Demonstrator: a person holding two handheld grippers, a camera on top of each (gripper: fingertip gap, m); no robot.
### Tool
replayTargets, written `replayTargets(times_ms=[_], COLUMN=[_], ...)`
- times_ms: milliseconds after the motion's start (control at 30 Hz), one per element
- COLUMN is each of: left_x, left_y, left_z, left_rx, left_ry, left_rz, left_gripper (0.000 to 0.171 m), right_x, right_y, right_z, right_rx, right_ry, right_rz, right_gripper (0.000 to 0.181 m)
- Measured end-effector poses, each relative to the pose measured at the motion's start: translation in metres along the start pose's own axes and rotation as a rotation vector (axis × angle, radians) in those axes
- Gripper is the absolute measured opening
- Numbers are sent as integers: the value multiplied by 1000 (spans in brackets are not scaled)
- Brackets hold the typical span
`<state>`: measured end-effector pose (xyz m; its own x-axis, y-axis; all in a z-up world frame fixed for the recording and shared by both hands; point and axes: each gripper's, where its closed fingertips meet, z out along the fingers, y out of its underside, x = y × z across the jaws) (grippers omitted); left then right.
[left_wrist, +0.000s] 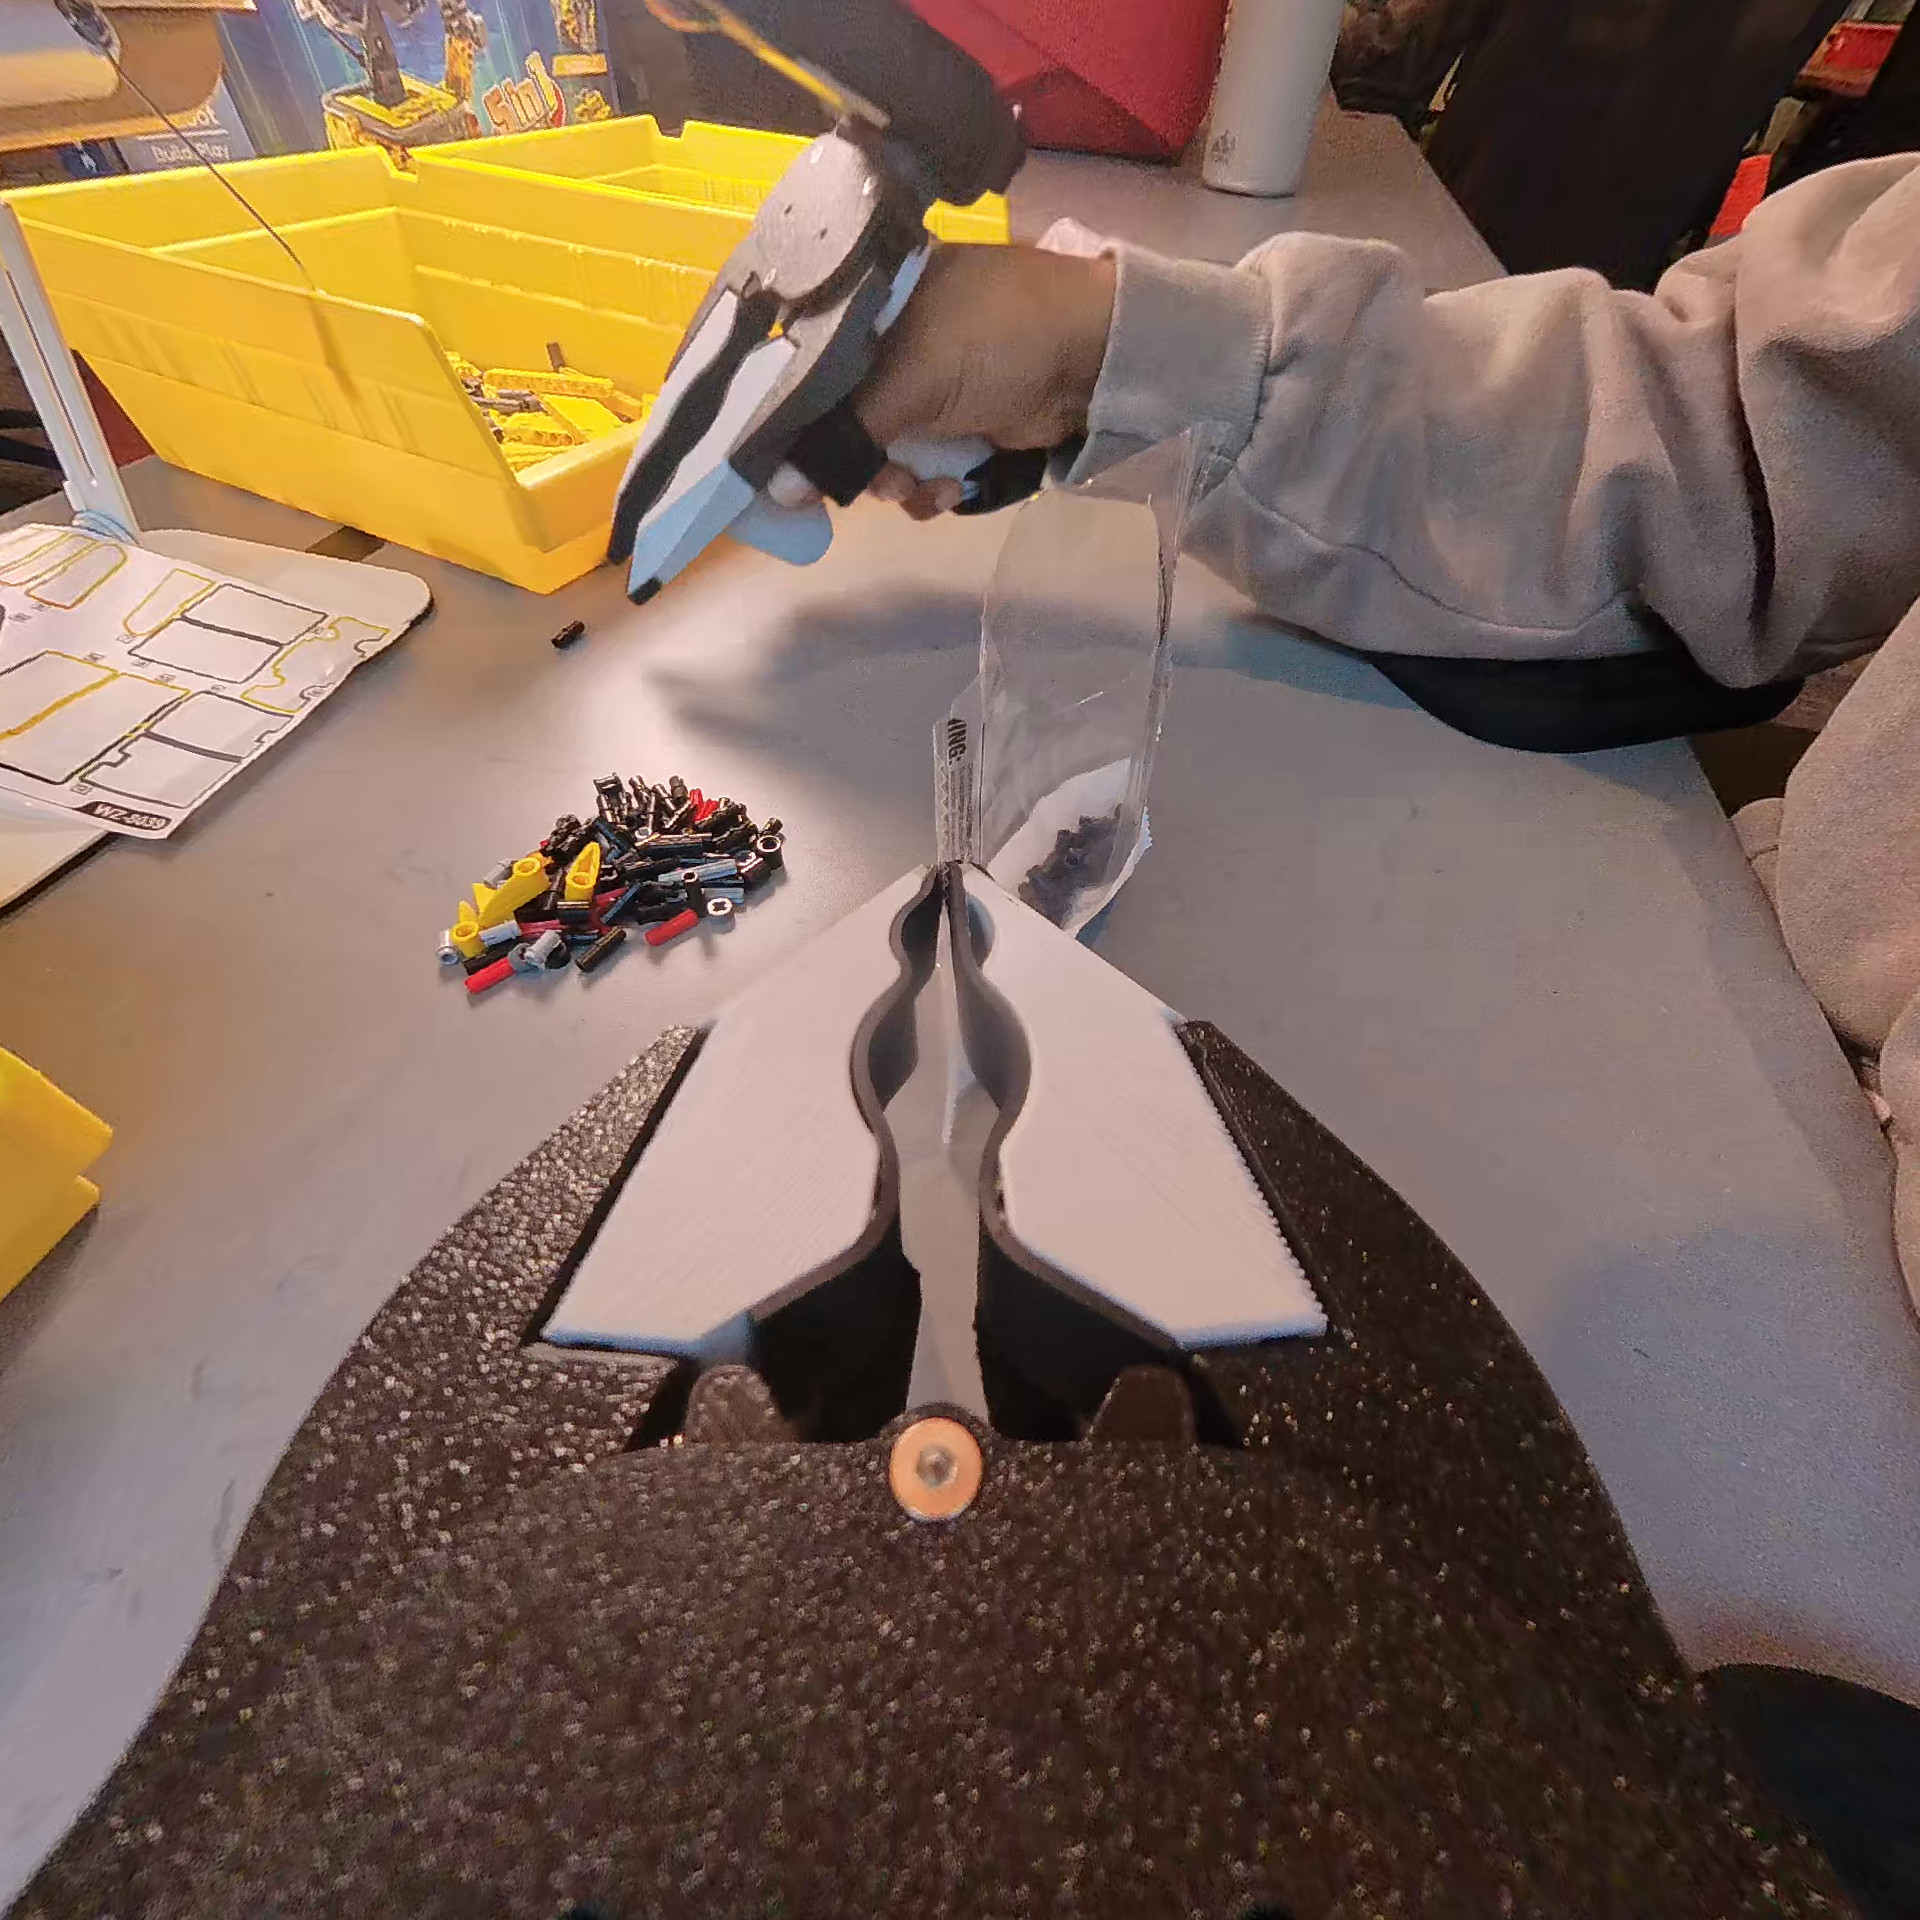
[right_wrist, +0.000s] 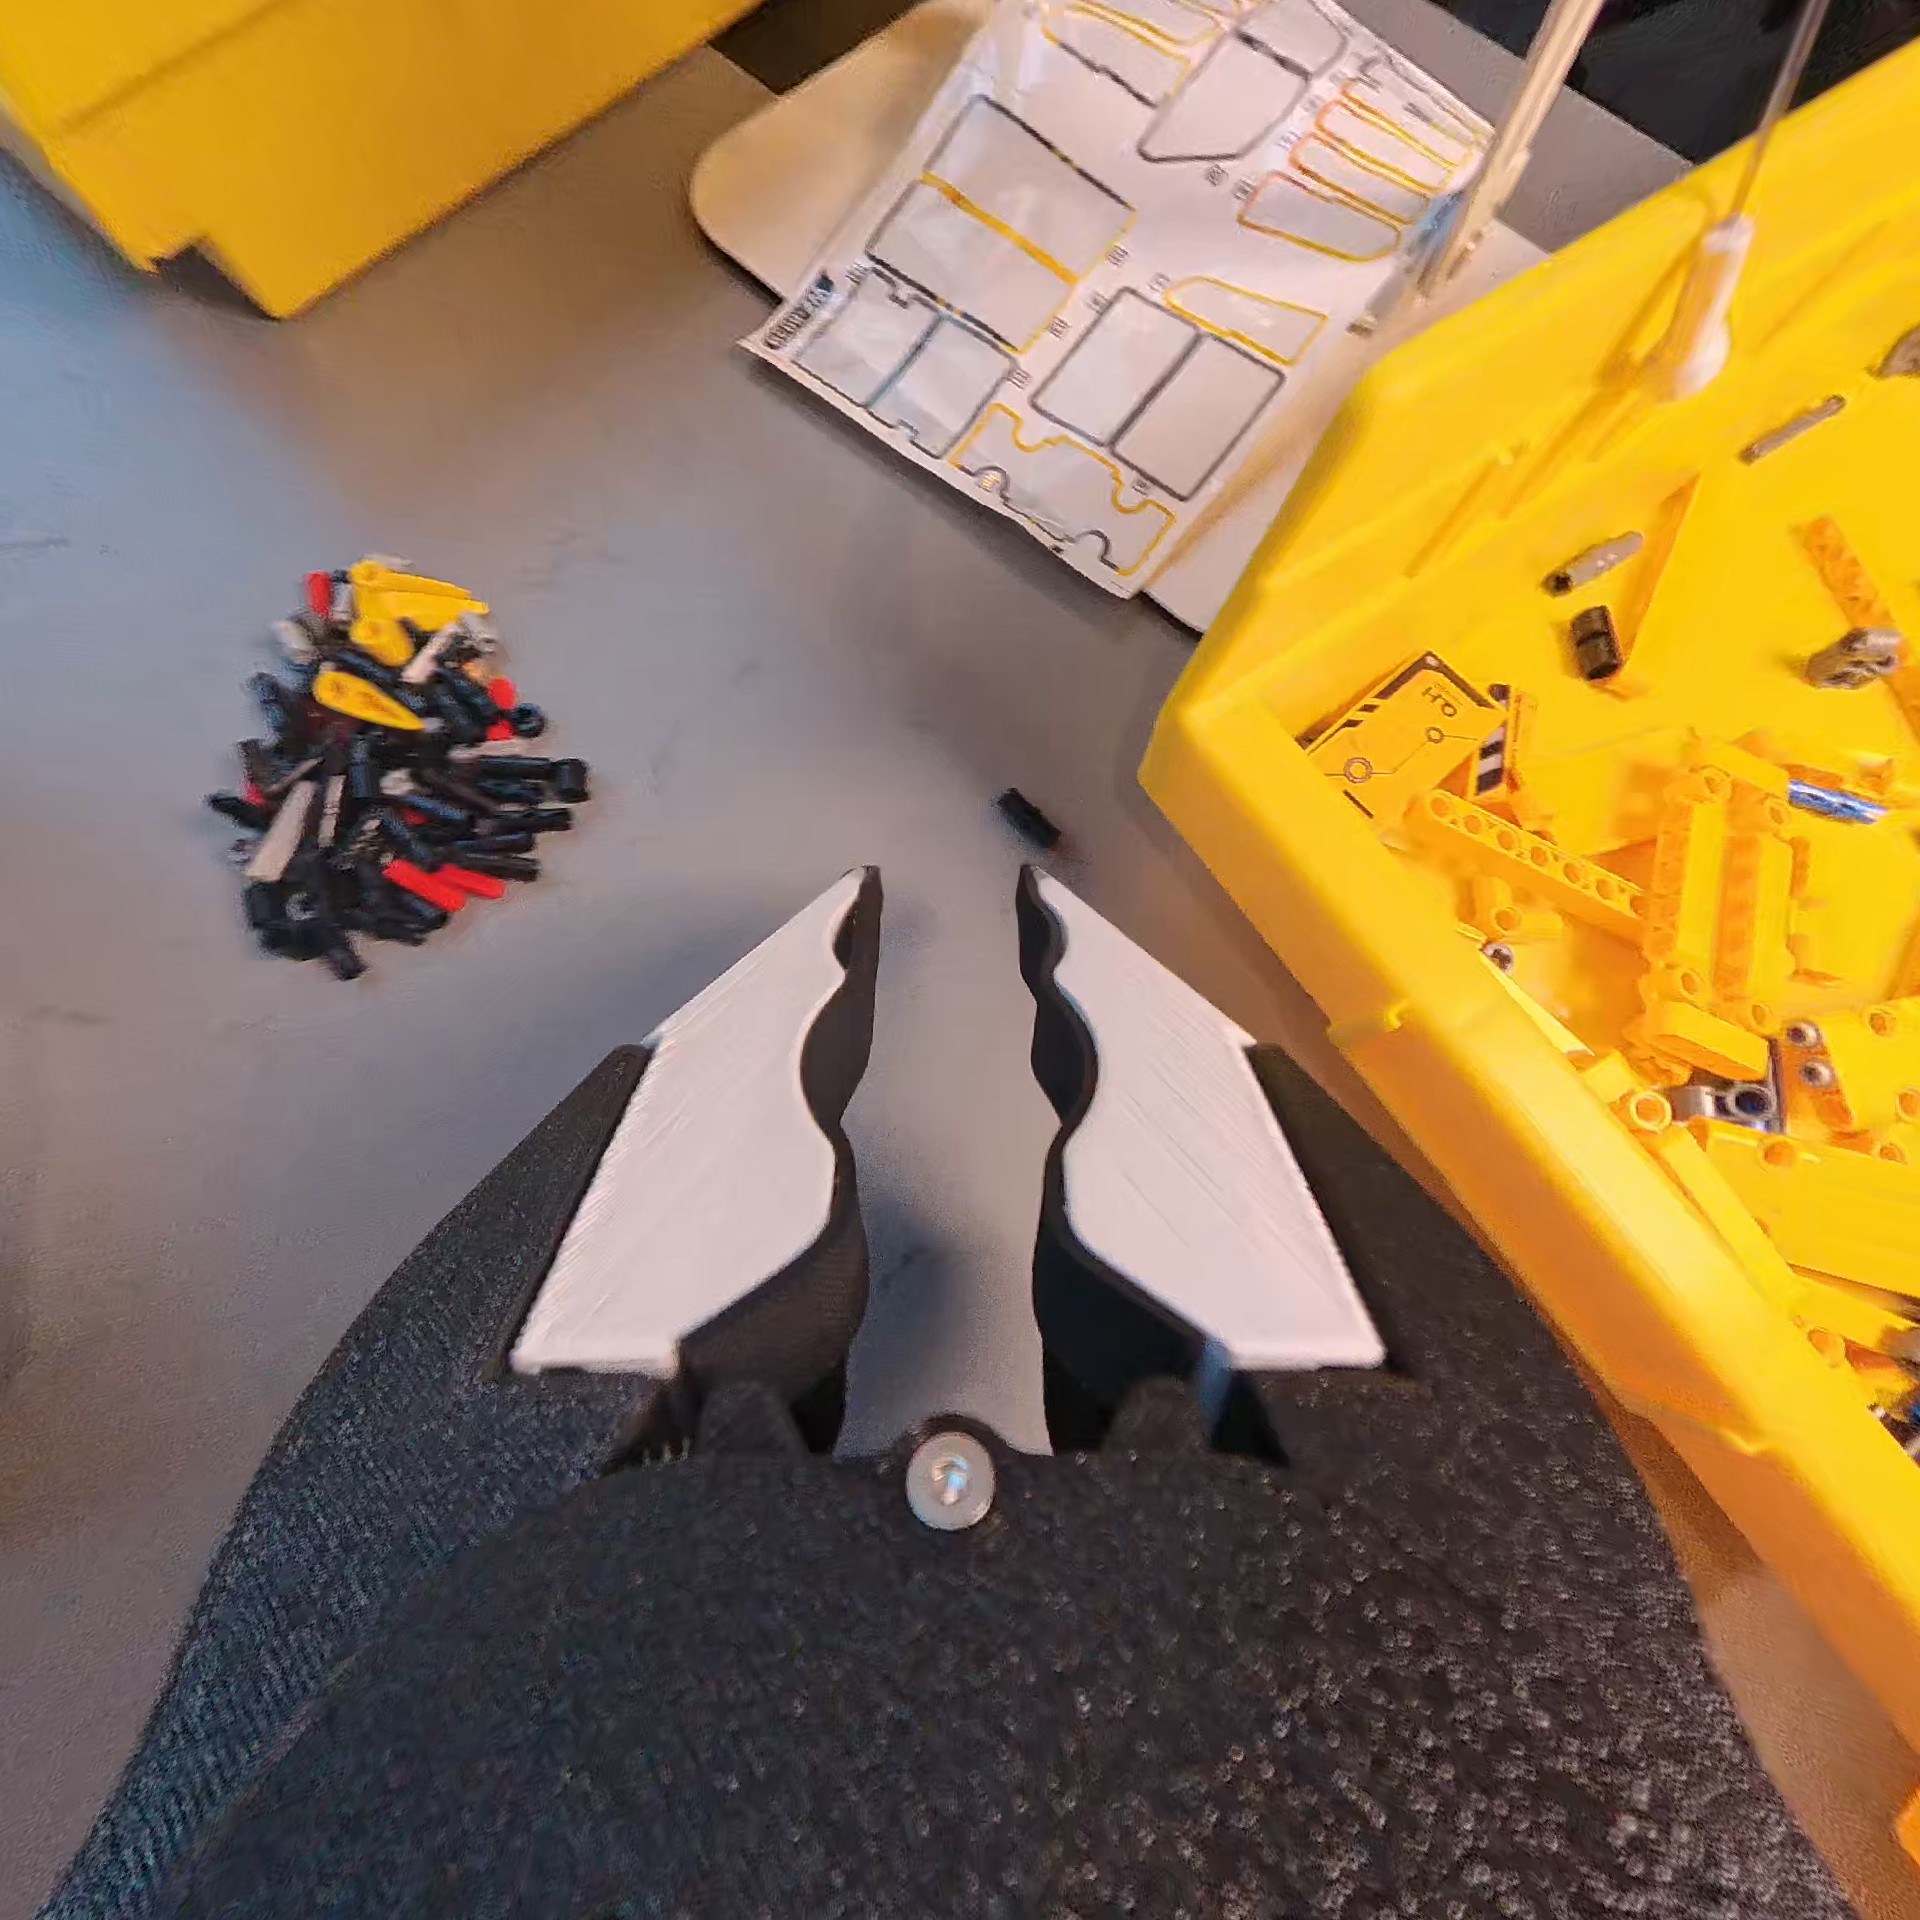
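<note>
Left wrist view: left gripper (left_wrist: 948, 871) pinches plastic bag (left_wrist: 1070, 686)

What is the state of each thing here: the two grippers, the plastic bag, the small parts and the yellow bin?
left gripper: shut on the clear plastic bag
right gripper: open, holding nothing
clear plastic bag: pinched at one edge, a few black pieces inside
pile of small parts: loose heap on the grey table
single black pin: lying alone near the right gripper
yellow bin: open, full of yellow beams
sticker sheet: lying flat
</note>
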<state>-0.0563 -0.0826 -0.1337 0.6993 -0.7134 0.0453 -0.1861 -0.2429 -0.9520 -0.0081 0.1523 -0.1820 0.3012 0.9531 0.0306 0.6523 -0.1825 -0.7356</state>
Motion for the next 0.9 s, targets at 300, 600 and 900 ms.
replayTargets(times_ms=[300,600,900], left_x=[-2,-2,-4], left_y=[0,0,2], left_z=[-2,-2,-1], left_rx=[2,2,-4], left_ry=[-3,-4,-9], left_rz=[-2,-4,-17], left_gripper=[0,0,0], right_x=[21,12,-153], right_y=[0,4,-73], right_z=[38,30,-113], right_rx=[-26,-57,259], right_ry=[87,-51,-638], right_rz=[-58,-43,-290], right_gripper=[27,4,4])
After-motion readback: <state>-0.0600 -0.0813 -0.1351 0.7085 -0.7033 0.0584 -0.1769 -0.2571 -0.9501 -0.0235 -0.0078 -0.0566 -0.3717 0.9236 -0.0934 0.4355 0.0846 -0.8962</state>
